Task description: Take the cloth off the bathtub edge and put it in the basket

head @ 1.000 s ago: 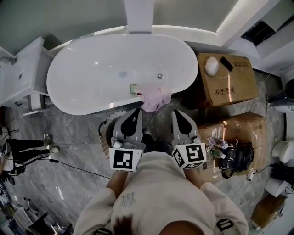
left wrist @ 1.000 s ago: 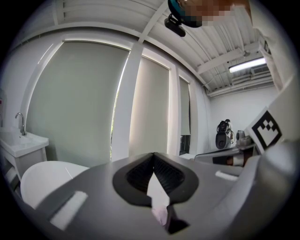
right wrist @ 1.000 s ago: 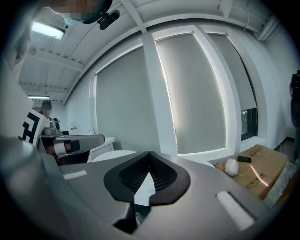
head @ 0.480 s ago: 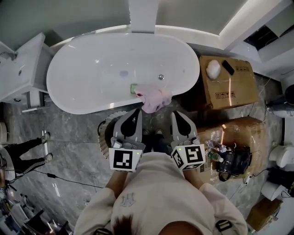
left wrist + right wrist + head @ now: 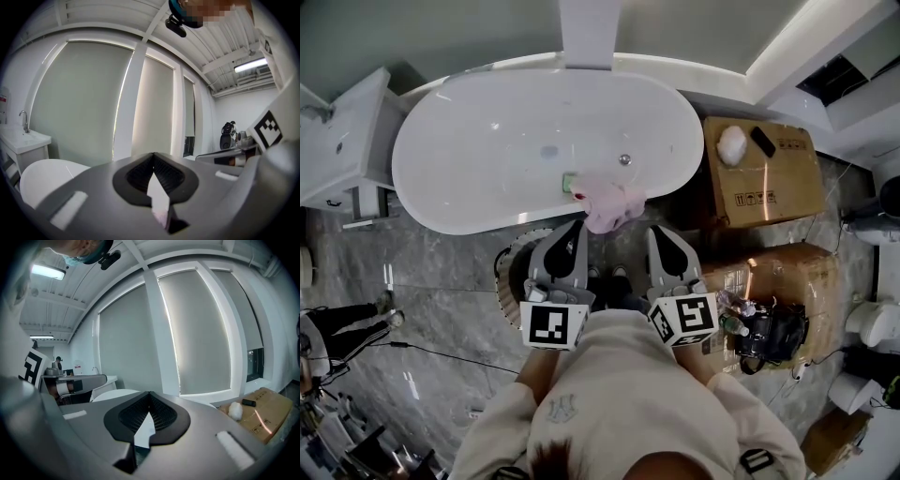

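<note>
Head view: a pink cloth (image 5: 612,203) is seen draped over the near rim of the white bathtub (image 5: 487,141), right of centre. The left tool (image 5: 575,228) and right tool (image 5: 659,232) are held side by side just short of that rim, w/ the left tip near the cloth's edge. A round basket (image 5: 504,281) is seen on the floor, partly covered by the left tool. Cardboard boxes (image 5: 759,178) are set at the right.

Left gripper view: jaws are pressed together, w/ nothing clamped; the tub is seen at lower left.

Right gripper view: jaws are likewise closed tip to tip, empty. A white wad (image 5: 236,411) is seen on a box at lower right.
</note>
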A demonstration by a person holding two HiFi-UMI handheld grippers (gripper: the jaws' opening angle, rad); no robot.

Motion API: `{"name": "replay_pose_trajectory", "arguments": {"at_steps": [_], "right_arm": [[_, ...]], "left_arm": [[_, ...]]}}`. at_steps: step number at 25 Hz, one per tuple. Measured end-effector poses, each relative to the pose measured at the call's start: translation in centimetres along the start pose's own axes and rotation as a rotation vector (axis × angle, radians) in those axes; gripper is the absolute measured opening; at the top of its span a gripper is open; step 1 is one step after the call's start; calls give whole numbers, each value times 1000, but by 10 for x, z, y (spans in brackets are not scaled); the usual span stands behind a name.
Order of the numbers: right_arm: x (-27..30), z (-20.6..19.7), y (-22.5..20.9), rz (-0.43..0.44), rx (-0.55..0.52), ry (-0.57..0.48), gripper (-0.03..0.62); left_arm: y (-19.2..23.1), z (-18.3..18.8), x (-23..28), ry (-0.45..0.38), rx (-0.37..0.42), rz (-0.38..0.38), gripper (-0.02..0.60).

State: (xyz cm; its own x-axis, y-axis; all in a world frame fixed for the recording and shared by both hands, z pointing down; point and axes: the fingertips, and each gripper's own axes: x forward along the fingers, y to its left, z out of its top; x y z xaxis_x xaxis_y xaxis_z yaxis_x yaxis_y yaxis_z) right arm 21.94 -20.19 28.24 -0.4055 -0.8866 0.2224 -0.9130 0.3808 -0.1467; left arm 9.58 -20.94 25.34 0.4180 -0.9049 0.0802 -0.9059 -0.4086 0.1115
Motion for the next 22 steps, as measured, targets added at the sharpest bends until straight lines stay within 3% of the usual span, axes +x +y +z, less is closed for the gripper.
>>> {"name": "replay_pose_trajectory", "arguments": {"at_steps": [22], "right_arm": [[16,2,-5,97,-5,-15,5]], "left_arm": [[9,-3,10,9,1,59,2]]}}
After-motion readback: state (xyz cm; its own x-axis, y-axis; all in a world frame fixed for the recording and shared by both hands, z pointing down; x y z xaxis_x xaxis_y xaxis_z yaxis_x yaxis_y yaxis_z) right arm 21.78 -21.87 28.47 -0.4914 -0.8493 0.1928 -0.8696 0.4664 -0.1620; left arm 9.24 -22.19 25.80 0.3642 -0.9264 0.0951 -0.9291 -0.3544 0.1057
